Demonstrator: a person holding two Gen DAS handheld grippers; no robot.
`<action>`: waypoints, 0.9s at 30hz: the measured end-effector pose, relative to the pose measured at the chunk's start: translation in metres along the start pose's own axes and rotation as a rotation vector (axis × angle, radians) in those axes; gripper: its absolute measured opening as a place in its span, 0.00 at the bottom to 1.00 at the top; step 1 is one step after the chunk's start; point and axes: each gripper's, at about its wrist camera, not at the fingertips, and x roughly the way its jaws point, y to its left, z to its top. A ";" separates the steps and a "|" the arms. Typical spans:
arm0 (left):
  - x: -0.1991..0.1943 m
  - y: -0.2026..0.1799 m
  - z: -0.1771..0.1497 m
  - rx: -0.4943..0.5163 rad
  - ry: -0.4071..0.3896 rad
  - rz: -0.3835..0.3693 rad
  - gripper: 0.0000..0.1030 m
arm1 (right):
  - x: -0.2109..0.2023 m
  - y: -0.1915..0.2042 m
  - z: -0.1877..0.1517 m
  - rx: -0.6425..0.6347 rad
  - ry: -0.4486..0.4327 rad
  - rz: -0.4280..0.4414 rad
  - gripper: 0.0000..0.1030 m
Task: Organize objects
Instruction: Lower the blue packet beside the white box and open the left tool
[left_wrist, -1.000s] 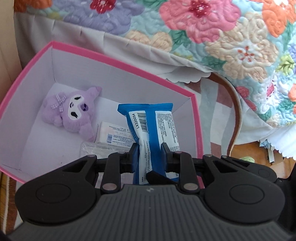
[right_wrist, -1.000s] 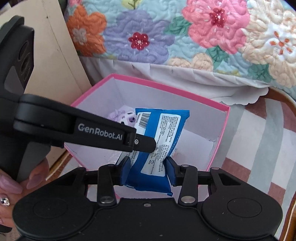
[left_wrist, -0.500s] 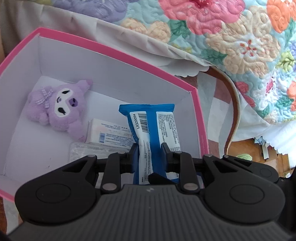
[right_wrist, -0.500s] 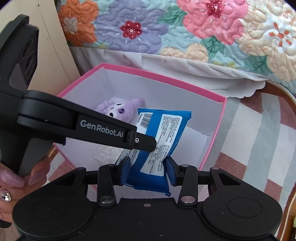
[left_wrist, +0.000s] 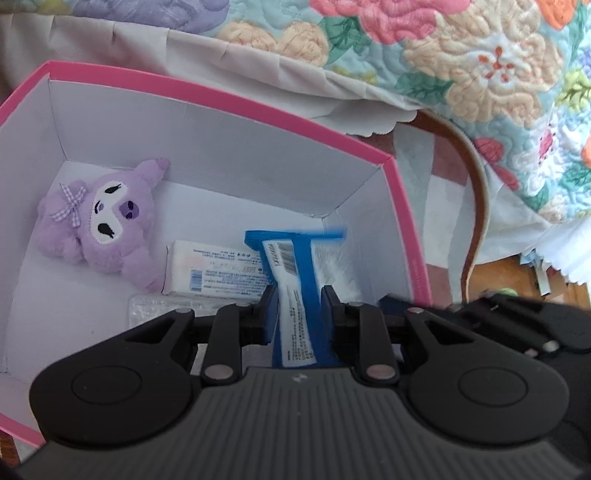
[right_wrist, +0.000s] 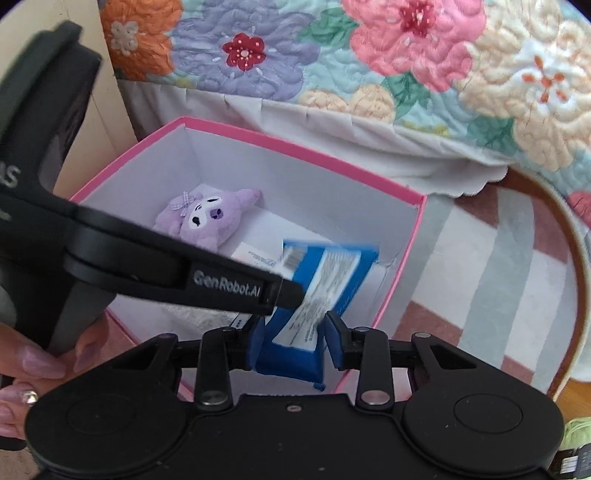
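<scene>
Both tongs, left (left_wrist: 298, 310) and right (right_wrist: 293, 338), hold 1 blue packet (left_wrist: 295, 295) over the pink box (left_wrist: 221, 99); the right jaws are closing.

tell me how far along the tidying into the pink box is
Done: the purple plush toy, a white packet and a clear plastic pack already lie in the pink box. In hand: the blue snack packet hangs over the box, pinched by the left gripper; the right gripper is closing on its lower end. Left: letting it go inside. A green item outside may follow.
</scene>
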 end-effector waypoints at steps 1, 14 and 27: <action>0.000 0.000 0.000 -0.002 0.000 -0.005 0.22 | -0.002 0.000 -0.001 -0.008 -0.008 -0.003 0.39; -0.031 -0.019 -0.010 0.044 -0.021 0.109 0.22 | -0.042 -0.013 -0.015 0.027 -0.072 0.133 0.39; -0.084 -0.038 -0.025 0.057 0.000 0.212 0.22 | -0.090 -0.007 -0.018 -0.002 -0.106 0.212 0.40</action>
